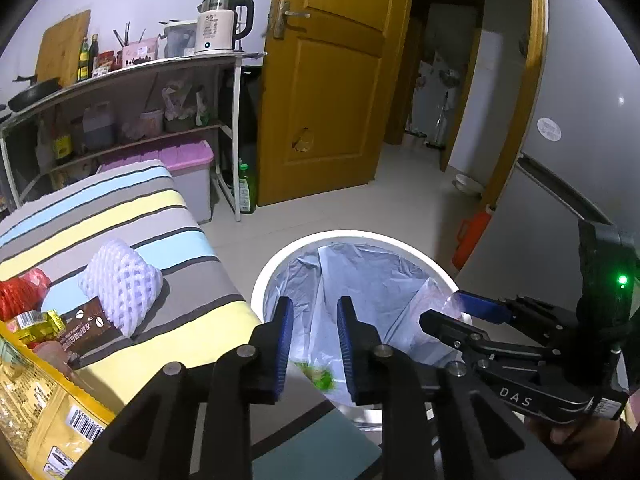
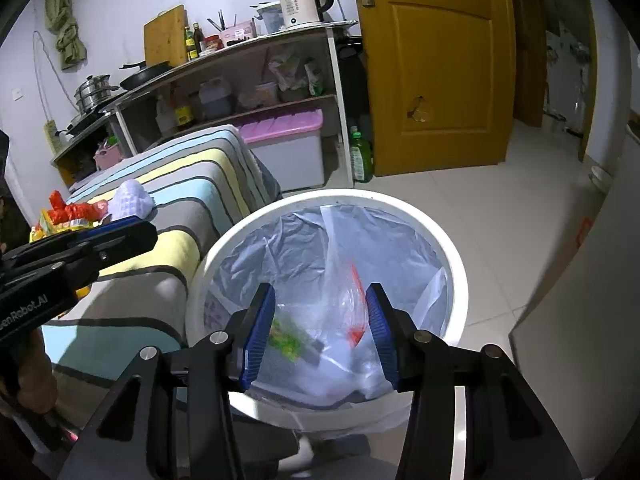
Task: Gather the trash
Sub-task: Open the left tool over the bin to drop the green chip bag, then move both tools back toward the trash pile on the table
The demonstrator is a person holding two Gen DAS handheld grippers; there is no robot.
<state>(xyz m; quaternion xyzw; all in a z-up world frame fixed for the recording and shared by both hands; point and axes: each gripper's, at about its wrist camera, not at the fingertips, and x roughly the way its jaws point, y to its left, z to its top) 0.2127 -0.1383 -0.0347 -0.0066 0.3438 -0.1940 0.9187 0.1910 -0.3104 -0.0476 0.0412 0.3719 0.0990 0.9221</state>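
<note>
Landmark: white trash bin (image 1: 404, 242) with pale plastic liner (image 2: 288, 248), standing on the tile floor against the foot of the striped bed (image 1: 132, 216).

Left gripper (image 1: 311, 344): above the bin's near rim, angled down into it. Jaws spread, a clear gap between the blue pads, nothing pinched. Below that gap, inside the bin, a green-printed wrapper (image 1: 320, 376) lies loose on the liner.

Right gripper (image 2: 320, 332): over the bin mouth. Jaws stand wide apart. A clear plastic bag with red markings (image 2: 352, 304) sits between them, inside the bin; cannot tell whether either pad touches it, no pinch visible. The green wrapper (image 2: 286, 340) shows just beside the left pad, lower in the liner.

Trash not yet in the bin, all on the bed to the bin's left: white foam fruit net (image 1: 120, 280), brown snack wrapper (image 1: 86, 330) touching the net's near edge, red crinkled wrapper (image 1: 20, 292) and a yellow packet (image 1: 38, 322) farther from the bin.

Beyond the bin: metal shelf rack (image 2: 336, 100) with kettle (image 2: 302, 0) on top, wooden door (image 2: 436, 68) ajar.
</note>
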